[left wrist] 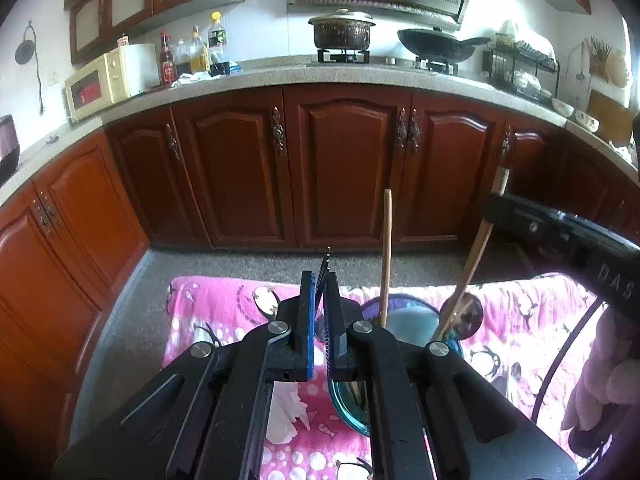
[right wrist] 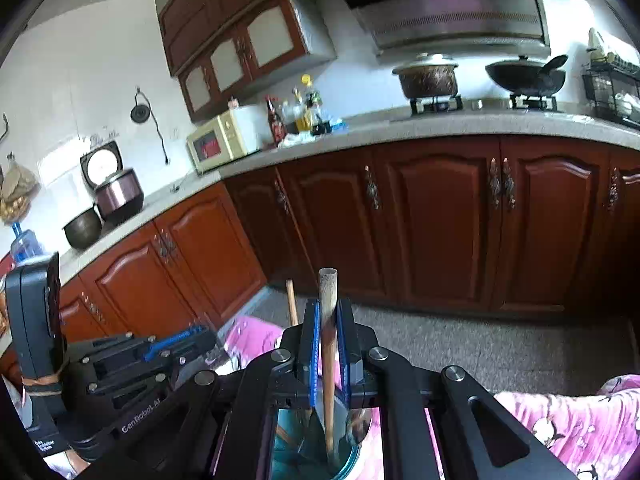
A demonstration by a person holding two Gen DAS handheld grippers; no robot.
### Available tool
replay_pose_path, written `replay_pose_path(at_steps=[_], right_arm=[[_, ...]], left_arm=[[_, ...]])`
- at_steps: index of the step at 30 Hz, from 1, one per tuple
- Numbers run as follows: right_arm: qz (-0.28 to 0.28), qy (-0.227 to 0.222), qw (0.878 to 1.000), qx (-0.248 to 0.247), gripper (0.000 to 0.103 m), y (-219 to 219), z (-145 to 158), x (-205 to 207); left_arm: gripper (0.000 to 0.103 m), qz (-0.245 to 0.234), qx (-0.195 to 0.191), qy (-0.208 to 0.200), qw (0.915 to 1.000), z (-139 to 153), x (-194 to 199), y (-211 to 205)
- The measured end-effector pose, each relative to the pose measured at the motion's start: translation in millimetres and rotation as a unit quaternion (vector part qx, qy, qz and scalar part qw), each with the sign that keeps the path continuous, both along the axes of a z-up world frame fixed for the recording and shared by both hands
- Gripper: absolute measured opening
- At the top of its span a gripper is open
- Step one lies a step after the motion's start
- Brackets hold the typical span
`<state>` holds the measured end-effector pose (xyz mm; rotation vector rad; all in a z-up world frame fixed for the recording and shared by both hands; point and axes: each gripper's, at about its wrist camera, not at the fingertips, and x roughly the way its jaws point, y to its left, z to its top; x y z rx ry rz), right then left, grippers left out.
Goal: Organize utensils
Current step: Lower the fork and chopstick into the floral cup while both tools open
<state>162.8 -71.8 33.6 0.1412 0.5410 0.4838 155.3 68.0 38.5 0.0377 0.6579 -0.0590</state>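
My left gripper [left wrist: 319,280] is shut on a thin dark utensil, probably chopsticks [left wrist: 325,266], held upright above the pink cloth. A blue cup [left wrist: 412,320] stands just right of it with a wooden stick [left wrist: 386,256] in it. My right gripper [right wrist: 328,312] is shut on a wooden-handled ladle [right wrist: 328,344] whose lower end sits inside the blue cup [right wrist: 304,440]. The ladle also shows in the left wrist view [left wrist: 472,264], tilted, with the right gripper's body [left wrist: 560,236] at the right. The second wooden stick [right wrist: 292,304] stands behind.
A pink penguin-print cloth [left wrist: 224,304] covers the table. A crumpled white tissue [left wrist: 286,412] lies on it under my left gripper. Red-brown kitchen cabinets [left wrist: 344,168] and a grey floor [left wrist: 248,260] lie beyond. The left gripper's body [right wrist: 120,364] is at the left in the right wrist view.
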Motion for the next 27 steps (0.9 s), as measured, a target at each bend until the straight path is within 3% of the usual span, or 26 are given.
replay_pose_path(at_steps=[6,11,13,15,19,22,27], right_arm=[[0.007,0.029,1.0,-0.004,0.007,-0.5,-19.9,1.0],[0.021,0.054,0.998,0.026,0.009,-9.5,-25.0,6.4],[0.02,0.059,0.998,0.027,0.029,-13.1,-25.5,5.7],[0.022,0.059,0.998,0.031,0.032,-15.6,-25.7,1.7],[0.02,0.061,0.998,0.024,0.032,-18.1,-27.1,-4.5],[0.014,0.066,0.998,0.015,0.032,-21.0,-30.3,-8.5],[0.009,0.063,0.998,0.026,0.035,-30.9,-25.5,-23.9]], left_arm=[[0.003,0.001,-0.006,0.017,0.9998,-11.7,2.4,-3.1],[0.003,0.005,-0.015,0.023,0.9996,-13.8,3.3,-2.4],[0.004,0.009,-0.028,0.029,0.9992,-12.3,4.5,-0.1],[0.011,0.01,-0.038,0.034,0.9986,-11.9,4.3,1.8],[0.039,0.014,-0.055,0.041,0.9976,-11.0,0.5,4.3],[0.048,0.017,-0.059,0.042,0.9972,-8.3,-4.9,4.6],[0.053,0.018,-0.071,0.036,0.9967,1.0,-18.8,6.2]])
